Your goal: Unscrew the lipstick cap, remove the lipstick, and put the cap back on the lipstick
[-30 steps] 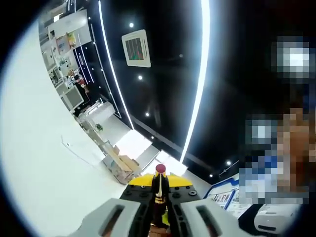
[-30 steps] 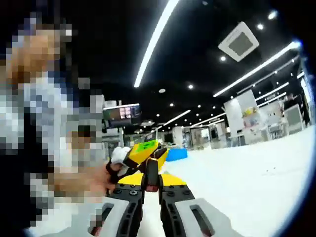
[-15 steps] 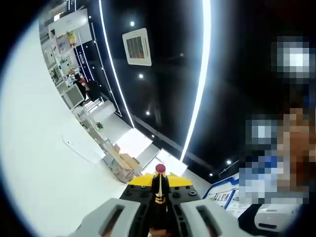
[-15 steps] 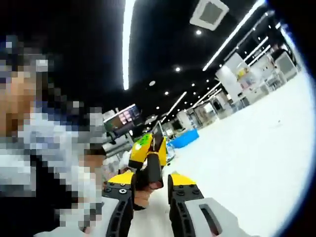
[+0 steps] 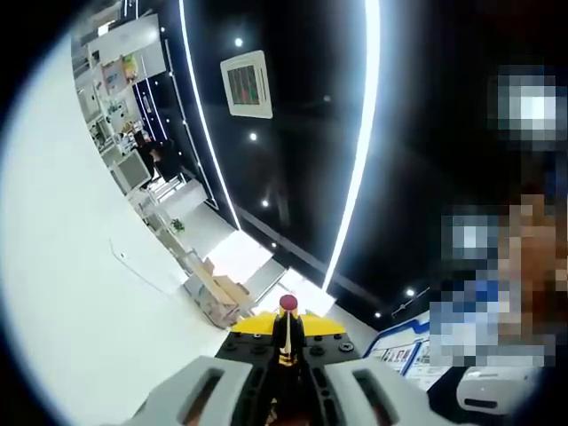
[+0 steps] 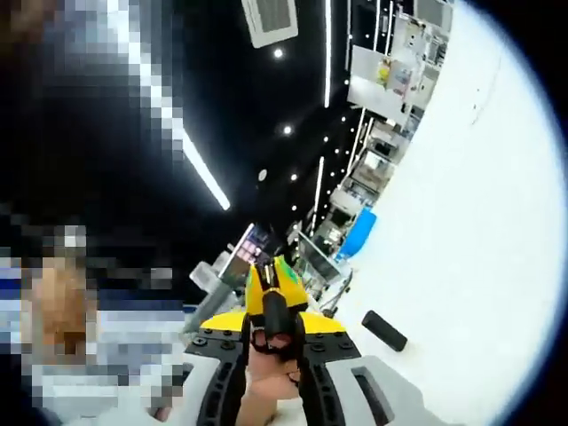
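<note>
Your left gripper (image 5: 286, 348) still pinches the lipstick (image 5: 287, 321); your right gripper (image 6: 272, 341), since rolled, clamps the cap (image 6: 273, 319).

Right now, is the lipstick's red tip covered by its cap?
No, the lipstick held in the left tongs shows its bare red tip.

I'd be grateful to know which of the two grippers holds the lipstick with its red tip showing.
The left gripper holds it: the lipstick ends in a round red tip. The right gripper clamps a dark tube.

Black lipstick (image 5: 286, 330) with red tip upright; black cap (image 6: 383, 330) flat on white surface.
</note>
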{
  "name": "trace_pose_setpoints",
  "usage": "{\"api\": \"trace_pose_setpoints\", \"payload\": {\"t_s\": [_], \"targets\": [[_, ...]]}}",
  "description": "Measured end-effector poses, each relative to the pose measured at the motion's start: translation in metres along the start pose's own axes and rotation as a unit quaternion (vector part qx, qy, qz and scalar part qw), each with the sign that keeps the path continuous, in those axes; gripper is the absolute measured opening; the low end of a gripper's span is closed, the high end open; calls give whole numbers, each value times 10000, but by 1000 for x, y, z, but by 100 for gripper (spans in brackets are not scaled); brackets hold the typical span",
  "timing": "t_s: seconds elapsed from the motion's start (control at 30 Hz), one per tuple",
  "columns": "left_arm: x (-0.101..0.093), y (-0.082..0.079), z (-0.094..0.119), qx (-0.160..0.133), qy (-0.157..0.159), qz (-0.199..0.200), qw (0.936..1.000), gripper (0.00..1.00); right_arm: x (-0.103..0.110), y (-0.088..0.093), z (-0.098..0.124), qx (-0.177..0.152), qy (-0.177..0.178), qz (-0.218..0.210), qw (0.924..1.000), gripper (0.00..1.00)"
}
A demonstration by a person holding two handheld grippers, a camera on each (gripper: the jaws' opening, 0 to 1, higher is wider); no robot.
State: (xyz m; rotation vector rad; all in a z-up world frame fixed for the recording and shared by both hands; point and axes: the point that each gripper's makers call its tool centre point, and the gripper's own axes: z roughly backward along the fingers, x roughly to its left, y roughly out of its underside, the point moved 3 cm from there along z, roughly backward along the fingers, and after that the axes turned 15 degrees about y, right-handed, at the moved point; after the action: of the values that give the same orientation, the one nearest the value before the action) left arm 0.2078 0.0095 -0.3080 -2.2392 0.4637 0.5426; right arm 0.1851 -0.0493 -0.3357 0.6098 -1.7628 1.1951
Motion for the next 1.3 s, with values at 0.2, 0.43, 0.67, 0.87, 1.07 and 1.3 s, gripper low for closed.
{"api": "trace_pose_setpoints", "payload": {"t_s": [0.2,0.43,0.67,0.87,1.07,1.3], "targets": [[0,-1,0,-15,-8,-2,10000,9,1,3,-1,77,-56,-313,9995,16],[0,-3,0,-37,54,32,10000,9,1,-4,0,138,-302,-878,9956,15],[-5,-1,-3,-33,156,90,9998,9,4,0,0,243,-477,-1203,9913,11],[-1,-1,0,-28,84,107,9999,9,2,-2,0,-42,-110,74,9999,11],[-1,-2,1,-53,58,91,9999,9,6,-1,-1,-236,90,976,9949,11],[2,-3,3,-22,-28,62,10000,9,7,2,-1,-446,478,2631,9625,11]]}}
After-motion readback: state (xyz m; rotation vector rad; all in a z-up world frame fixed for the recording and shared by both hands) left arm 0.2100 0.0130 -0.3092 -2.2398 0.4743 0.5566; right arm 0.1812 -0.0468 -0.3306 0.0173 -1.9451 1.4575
